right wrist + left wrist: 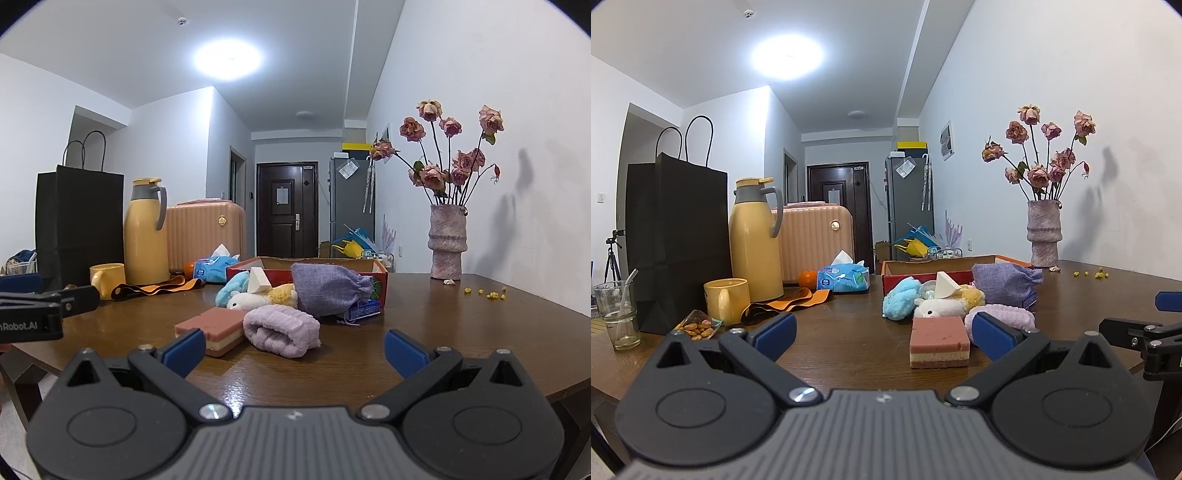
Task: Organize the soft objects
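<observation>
Soft pile: a layered pink sponge block (939,341) is lying nearest on the wooden table (849,343), with a rolled lilac towel (281,329) sitting just to its right, touching it.
Behind them: a white plush toy (938,307), a blue fluffy toy (902,297), a yellow fluffy piece (282,294) and a white wedge sponge (945,285) are bunching together against the box.
Pouch: a purple drawstring bag (328,291) is leaning against the box front, resting over a small blue packet (364,308).
Container: a red cardboard box (380,275) is standing open behind the pile; what is inside is hard to make out from this low angle.
Left gripper (882,332): hovering low over the table with jaws spread wide, nothing between them, the sponge block sitting just ahead.
Right gripper (293,345): also gaping and empty, the towel lying just ahead of its blue pads.
Far left of table: a yellow mug (726,301), yellow thermos (755,240), black paper bag (677,240), drinking glass (617,314), snack bag (698,326), orange strap (790,301), tissue pack (844,278) and an orange (808,278).
Far right: a vase of dried roses (1043,236) is standing by the wall, yellow crumbs (487,292) scattered nearby.
Room: a peach suitcase (816,243), dark door (286,210) and grey fridge (910,192) are filling the hallway beyond.
</observation>
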### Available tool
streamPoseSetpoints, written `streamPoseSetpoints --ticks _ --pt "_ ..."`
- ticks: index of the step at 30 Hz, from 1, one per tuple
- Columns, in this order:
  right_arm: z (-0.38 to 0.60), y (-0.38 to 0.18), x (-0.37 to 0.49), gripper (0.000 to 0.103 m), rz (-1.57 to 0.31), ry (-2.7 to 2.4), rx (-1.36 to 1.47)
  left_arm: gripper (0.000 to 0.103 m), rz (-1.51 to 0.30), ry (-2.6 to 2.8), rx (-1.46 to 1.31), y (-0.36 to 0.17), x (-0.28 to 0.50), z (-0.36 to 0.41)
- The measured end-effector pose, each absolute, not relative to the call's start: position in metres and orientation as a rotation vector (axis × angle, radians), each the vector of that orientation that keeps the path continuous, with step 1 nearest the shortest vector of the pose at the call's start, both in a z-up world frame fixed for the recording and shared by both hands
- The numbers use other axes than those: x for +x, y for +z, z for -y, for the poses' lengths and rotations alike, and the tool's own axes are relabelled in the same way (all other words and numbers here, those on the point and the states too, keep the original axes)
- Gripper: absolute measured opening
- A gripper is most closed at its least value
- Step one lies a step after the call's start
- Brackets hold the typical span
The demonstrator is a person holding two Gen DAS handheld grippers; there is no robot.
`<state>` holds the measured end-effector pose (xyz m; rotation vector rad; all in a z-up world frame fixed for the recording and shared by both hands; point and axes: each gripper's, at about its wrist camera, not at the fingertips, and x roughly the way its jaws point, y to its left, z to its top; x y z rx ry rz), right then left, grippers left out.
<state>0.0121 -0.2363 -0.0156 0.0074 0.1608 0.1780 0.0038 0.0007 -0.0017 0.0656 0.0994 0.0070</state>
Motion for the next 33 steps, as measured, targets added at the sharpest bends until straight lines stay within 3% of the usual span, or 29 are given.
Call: streamPoseSetpoints --ticks 33 --pt "0.2355 -0.0178 0.0139 0.103 -0.163 0.175 0.009 0.103 -0.114 -0.005 0.063 -0.0021 0.0026 0.0002"
